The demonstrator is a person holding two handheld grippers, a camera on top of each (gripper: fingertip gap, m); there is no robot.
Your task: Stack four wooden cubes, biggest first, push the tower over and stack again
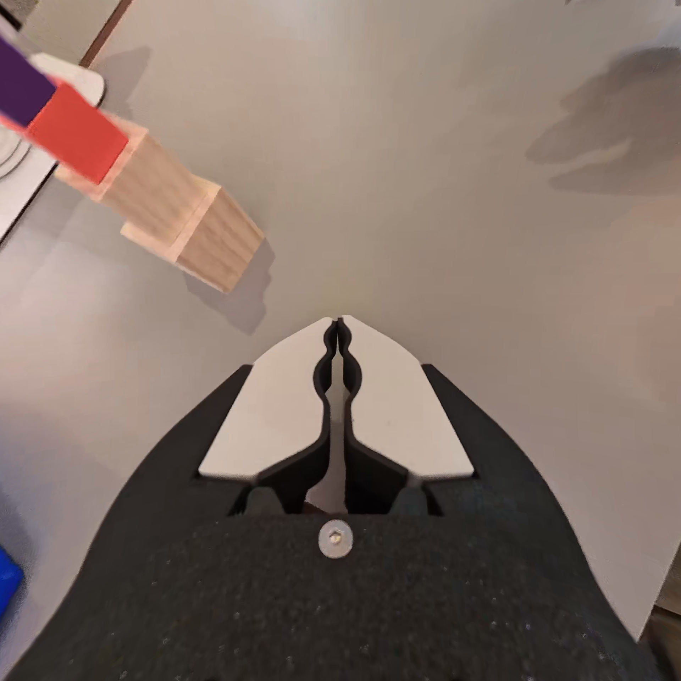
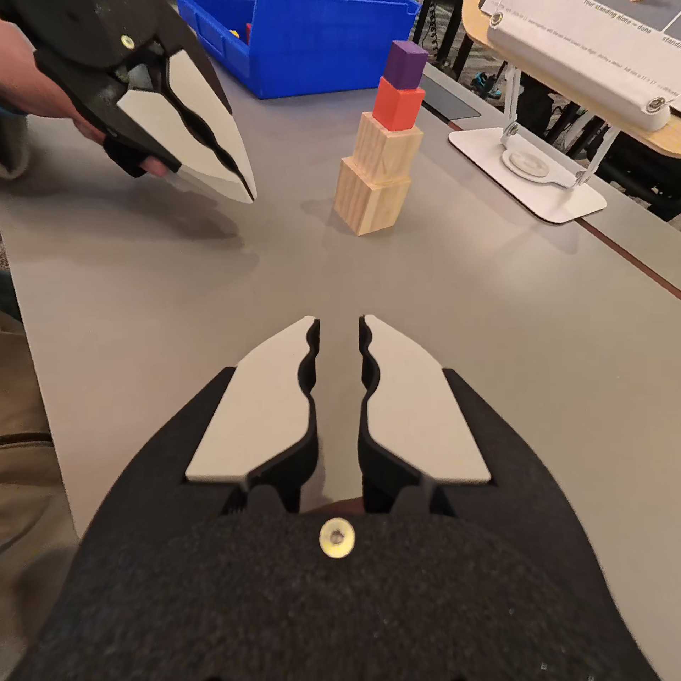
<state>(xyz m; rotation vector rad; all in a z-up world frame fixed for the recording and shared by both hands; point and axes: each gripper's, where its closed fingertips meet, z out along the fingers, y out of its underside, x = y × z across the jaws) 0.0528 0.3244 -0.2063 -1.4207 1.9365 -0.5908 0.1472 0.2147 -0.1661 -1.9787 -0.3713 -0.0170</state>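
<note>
1. Grey table (image 2: 479, 331) bears a blue bin (image 2: 313, 48) at its far side and a white stand (image 2: 527, 177) to the right.
2. Four cubes stand stacked: largest plain wood cube (image 2: 370, 201), smaller wood cube (image 2: 388, 151), red cube (image 2: 398, 105), purple cube (image 2: 407, 66) on top.
3. Left gripper (image 1: 338, 322), fingers pressed together and empty, hangs near the tower.
4. Right gripper (image 2: 339, 320), narrowly parted and empty, sits well back.

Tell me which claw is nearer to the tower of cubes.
Left. The left claw, shut, hangs just to the side of the tower of cubes, near its base. The right claw, open and empty, sits farther back over the table, pointing toward the tower.
</note>
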